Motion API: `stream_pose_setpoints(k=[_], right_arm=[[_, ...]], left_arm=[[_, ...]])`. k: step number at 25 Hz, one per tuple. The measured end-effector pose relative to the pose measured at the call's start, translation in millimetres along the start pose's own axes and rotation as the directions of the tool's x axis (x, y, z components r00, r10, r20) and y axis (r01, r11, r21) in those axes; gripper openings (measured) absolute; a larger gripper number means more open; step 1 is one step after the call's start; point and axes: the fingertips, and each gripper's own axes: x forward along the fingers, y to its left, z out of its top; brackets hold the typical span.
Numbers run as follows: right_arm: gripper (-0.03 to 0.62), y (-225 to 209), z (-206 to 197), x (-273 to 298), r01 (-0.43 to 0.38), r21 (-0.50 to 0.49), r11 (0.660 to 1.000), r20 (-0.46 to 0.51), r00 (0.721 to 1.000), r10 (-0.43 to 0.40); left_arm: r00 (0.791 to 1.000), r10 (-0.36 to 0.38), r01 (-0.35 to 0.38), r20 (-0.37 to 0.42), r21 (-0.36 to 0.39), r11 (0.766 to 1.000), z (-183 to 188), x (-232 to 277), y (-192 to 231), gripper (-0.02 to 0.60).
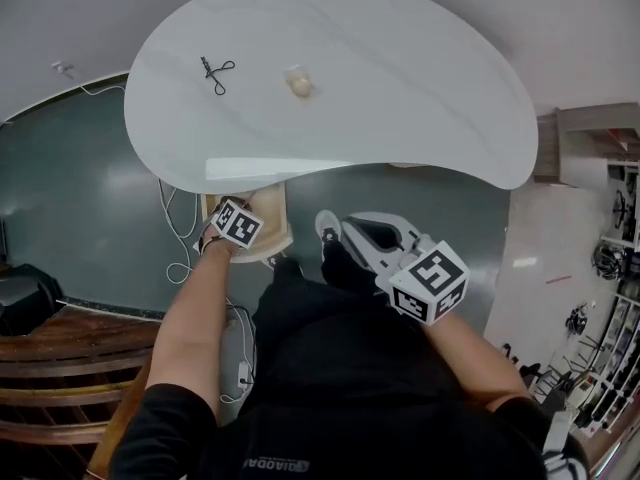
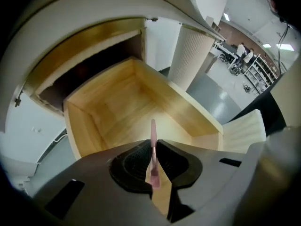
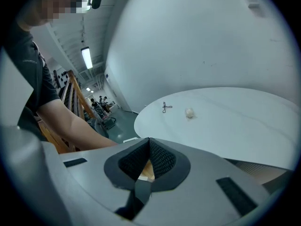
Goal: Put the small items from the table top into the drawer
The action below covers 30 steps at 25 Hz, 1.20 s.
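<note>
My left gripper (image 1: 243,236) points steeply down over the open wooden drawer (image 1: 272,230) under the white table (image 1: 400,88). In the left gripper view its jaws (image 2: 153,147) are shut on a thin pink stick (image 2: 153,140), which hangs above the drawer's bare wooden floor (image 2: 122,102). On the table top lie a black wire tool (image 1: 215,73) (image 3: 166,107) and a small cream ball (image 1: 299,84) (image 3: 189,112). My right gripper (image 1: 365,236) (image 3: 149,142) hovers right of the drawer, below the table's edge, with its jaws shut and nothing held.
A ribbed white pedestal (image 2: 190,55) carries the table behind the drawer. White cables (image 1: 180,238) trail over the green floor on the left. Dark wooden steps (image 1: 60,358) stand at the lower left, and shelving (image 1: 620,228) at the far right.
</note>
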Motion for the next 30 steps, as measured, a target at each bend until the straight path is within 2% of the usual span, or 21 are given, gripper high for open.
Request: stream_pose_setpoints(k=[4,7,9,15,19,25,30], right_arm=[[0.0,-5.4,-9.9,-10.3,0.036,0.02,0.999,-0.007,0.999,-0.036],[0.0,-6.6,-12.8,-16.0,0.05,0.025,0.998,-0.007,0.999,-0.05],[0.0,-6.5,-13.9,-17.8,0.055,0.023,0.998,-0.009,0.998,-0.055],[0.0,-6.8,-20.9,-23.3,0.068,0.024,0.997,-0.017,0.998,-0.068],[0.0,-3.6,-19.2,-25.2,0.06,0.01,0.998,-0.012,0.998,-0.06],[0.0,-0.3,-6.1,-21.2,0.03,-0.02,0.999,0.013,0.999,-0.03],[0.0,6.8,16.3,-9.3,-0.022,-0.058,0.998,0.056,0.998,0.025]], left_arm=[[1.0,0.009,-0.011,0.02,0.06,0.998,17.0,5.7,1.6,0.055],[1.0,0.018,-0.018,-0.003,0.145,0.989,12.5,14.8,-3.2,0.055],[1.0,0.022,-0.018,-0.022,0.168,0.986,4.3,21.8,-3.6,0.055],[1.0,0.008,-0.01,0.012,0.143,0.99,9.7,23.8,-0.6,0.065],[1.0,-0.003,0.002,0.011,0.102,0.995,7.4,21.5,-0.3,0.121],[0.998,0.009,-0.015,0.059,0.092,0.996,13.8,-2.9,-5.1,0.121],[0.992,0.035,-0.039,0.12,0.029,0.999,15.6,-36.8,-2.4,0.121]])
